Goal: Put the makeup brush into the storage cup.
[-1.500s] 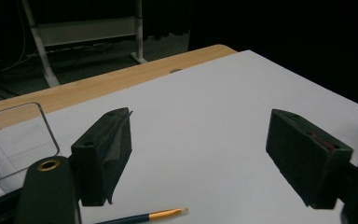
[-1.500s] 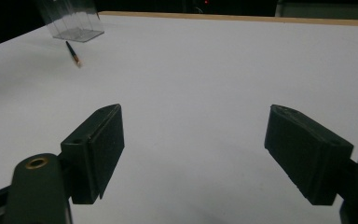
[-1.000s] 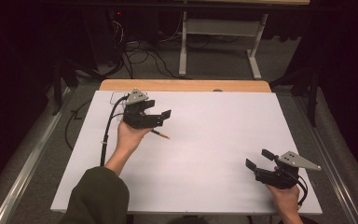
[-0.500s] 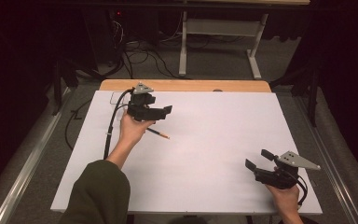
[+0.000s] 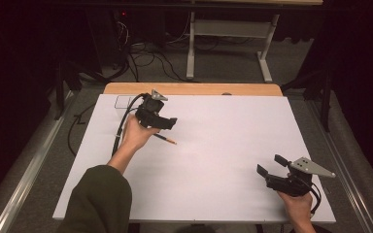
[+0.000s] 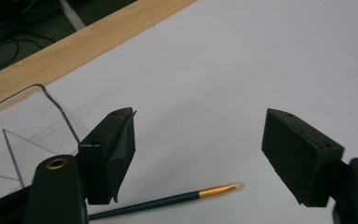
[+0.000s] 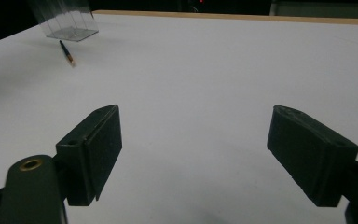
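A thin dark-blue brush (image 5: 164,139) with a gold ferrule and pale tip lies flat on the white table (image 5: 213,145). My left gripper (image 5: 171,123) hovers just above and behind it, pointing right. In the left gripper view the brush (image 6: 168,200) lies below the left jaw, and my left gripper (image 6: 200,121) stands open with only bare table between the jaws, which have just been closing slightly. My right gripper (image 5: 270,165) rests near the front right corner. In its own view my right gripper (image 7: 196,114) is open and holds nothing, and the brush (image 7: 67,52) lies far off.
A clear plastic container (image 5: 123,102) stands at the table's far left, beside the left hand; it is also in the left gripper view as a clear container (image 6: 28,130). A wooden strip (image 5: 194,89) edges the far side. Cables and a metal stand lie on the floor beyond.
The left gripper has shifted a little to the right and away from the person. The brush has stayed where it lay, and the right gripper has not moved.
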